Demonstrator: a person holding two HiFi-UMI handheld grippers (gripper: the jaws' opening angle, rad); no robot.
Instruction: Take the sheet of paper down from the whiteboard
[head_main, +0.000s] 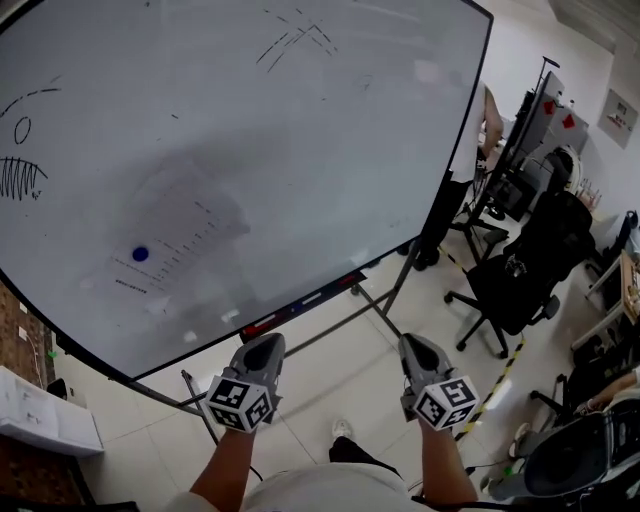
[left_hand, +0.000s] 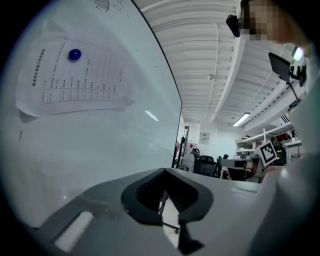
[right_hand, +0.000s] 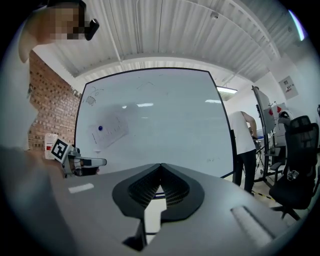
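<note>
A printed sheet of paper (head_main: 175, 245) hangs on the whiteboard (head_main: 330, 150), pinned by a round blue magnet (head_main: 140, 254). In the left gripper view the paper (left_hand: 75, 80) and magnet (left_hand: 74, 54) sit up to the left; in the right gripper view the paper (right_hand: 107, 131) is small and far. My left gripper (head_main: 262, 350) and right gripper (head_main: 418, 347) are both shut and empty, held level below the board's lower edge, short of the paper. The left gripper (right_hand: 100, 161) also shows in the right gripper view.
A marker tray (head_main: 300, 305) runs along the board's bottom edge on a wheeled stand (head_main: 385, 305). A person (right_hand: 243, 145) stands past the board's right edge, near black office chairs (head_main: 530, 265) and desks. A brick wall (right_hand: 45, 110) lies to the left.
</note>
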